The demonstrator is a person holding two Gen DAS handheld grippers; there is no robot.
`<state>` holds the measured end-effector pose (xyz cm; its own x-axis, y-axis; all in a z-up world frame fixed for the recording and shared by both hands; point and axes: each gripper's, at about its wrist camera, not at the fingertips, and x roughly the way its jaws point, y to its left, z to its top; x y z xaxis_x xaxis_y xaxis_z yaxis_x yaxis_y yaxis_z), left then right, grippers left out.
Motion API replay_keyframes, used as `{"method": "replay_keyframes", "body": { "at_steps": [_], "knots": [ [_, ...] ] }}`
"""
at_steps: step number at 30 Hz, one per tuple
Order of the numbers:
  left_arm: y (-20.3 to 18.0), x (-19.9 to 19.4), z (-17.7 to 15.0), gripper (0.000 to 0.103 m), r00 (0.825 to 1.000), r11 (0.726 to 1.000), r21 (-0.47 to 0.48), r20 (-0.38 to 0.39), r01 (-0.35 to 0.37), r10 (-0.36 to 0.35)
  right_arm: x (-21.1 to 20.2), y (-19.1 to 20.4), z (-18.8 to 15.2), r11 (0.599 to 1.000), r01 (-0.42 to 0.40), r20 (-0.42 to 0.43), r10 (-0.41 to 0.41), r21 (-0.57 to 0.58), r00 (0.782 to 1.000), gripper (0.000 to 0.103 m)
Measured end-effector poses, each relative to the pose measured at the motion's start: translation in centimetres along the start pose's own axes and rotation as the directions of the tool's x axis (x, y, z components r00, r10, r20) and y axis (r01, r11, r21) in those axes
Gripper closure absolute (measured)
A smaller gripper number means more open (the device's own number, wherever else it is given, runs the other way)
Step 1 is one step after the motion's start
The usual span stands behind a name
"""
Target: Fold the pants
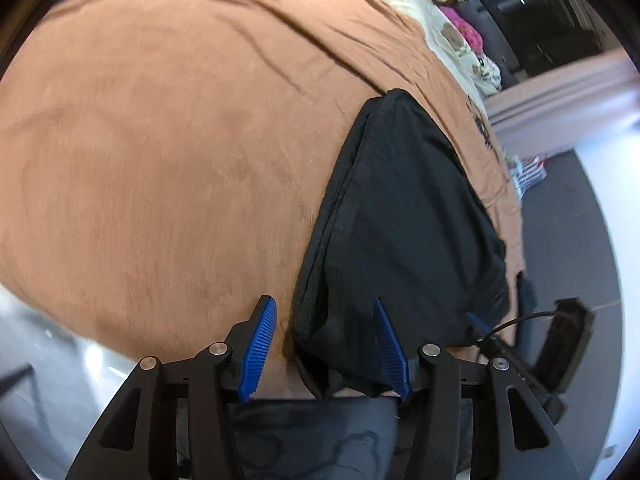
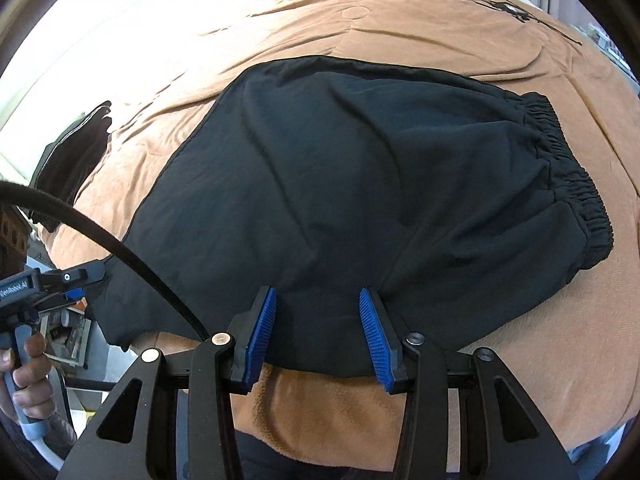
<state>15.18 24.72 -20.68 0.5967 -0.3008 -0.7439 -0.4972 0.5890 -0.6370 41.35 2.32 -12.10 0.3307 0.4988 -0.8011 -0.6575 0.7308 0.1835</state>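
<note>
Black pants (image 2: 360,184) lie folded on a brown blanket (image 2: 360,28), with the elastic waistband (image 2: 568,168) at the right. My right gripper (image 2: 318,320) is open at their near edge, and dark cloth fills the gap between its blue pads (image 2: 262,332). In the left wrist view the pants (image 1: 408,216) stretch away along the blanket's right edge. My left gripper (image 1: 324,332) is open over their near corner: one pad sits above the cloth, the other above the blanket (image 1: 160,160). The right wrist view shows that left gripper (image 2: 76,280) at the far left, held by a hand (image 2: 28,364).
A second dark garment (image 2: 72,152) lies at the blanket's left end. A black cable (image 2: 120,248) arcs in front of the pants. Pale bedding with soft toys (image 1: 452,28) lies at the far end of the bed. Grey floor (image 1: 580,240) runs along the right side.
</note>
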Motion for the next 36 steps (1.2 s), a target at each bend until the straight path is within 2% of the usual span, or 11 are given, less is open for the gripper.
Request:
{"method": "replay_keyframes", "body": {
  "at_steps": [4, 9, 16, 18, 20, 21, 24, 32, 36],
  "knots": [
    [1.0, -0.4, -0.9, 0.05, 0.997, 0.995, -0.074, -0.024, 0.067, -0.069, 0.2, -0.1, -0.1, 1.0, -0.007, 0.003, 0.007, 0.006, 1.0, 0.061],
    [1.4, 0.0, -1.4, 0.047, 0.991, 0.985, -0.117, -0.029, 0.129, -0.133, 0.2, -0.1, -0.4, 1.0, -0.008, 0.006, 0.008, 0.01, 1.0, 0.061],
    [1.1, 0.3, -0.8, 0.047, 0.987, 0.98, -0.115, 0.021, 0.16, -0.159, -0.5, -0.3, -1.1, 1.0, -0.01, -0.001, 0.01, -0.005, 1.0, 0.061],
    [0.9, 0.3, -1.0, 0.057, 0.992, 0.985, -0.112, 0.022, 0.129, -0.127, -0.6, -0.2, -1.1, 1.0, -0.013, -0.014, 0.013, -0.009, 1.0, 0.061],
    [1.0, 0.4, -1.2, 0.081, 0.993, 0.987, -0.116, 0.015, 0.114, -0.113, -1.2, 0.0, -1.0, 1.0, -0.027, -0.011, 0.027, 0.0, 1.0, 0.063],
    [1.2, 0.4, -1.4, 0.084, 0.994, 0.985, -0.13, 0.014, 0.11, -0.11, -1.4, 0.0, -0.8, 0.999, -0.033, -0.004, 0.033, 0.0, 0.999, 0.063],
    [1.8, 0.3, -1.8, 0.088, 0.993, 0.978, -0.174, 0.039, 0.118, -0.113, -1.8, 0.6, -0.1, 1.0, -0.024, 0.016, 0.024, -0.004, 1.0, 0.063],
    [0.3, 0.0, -2.1, 0.094, 0.994, 0.981, -0.177, 0.088, 0.077, -0.062, -1.1, 1.2, 2.1, 1.0, 0.024, 0.066, -0.024, -0.006, 0.998, 0.063],
    [0.1, -0.3, -2.4, 0.094, 0.992, 0.977, -0.196, 0.112, 0.079, -0.057, 0.0, 0.9, 1.8, 0.999, 0.03, 0.055, -0.031, 0.015, 0.998, 0.063]
  ]
}}
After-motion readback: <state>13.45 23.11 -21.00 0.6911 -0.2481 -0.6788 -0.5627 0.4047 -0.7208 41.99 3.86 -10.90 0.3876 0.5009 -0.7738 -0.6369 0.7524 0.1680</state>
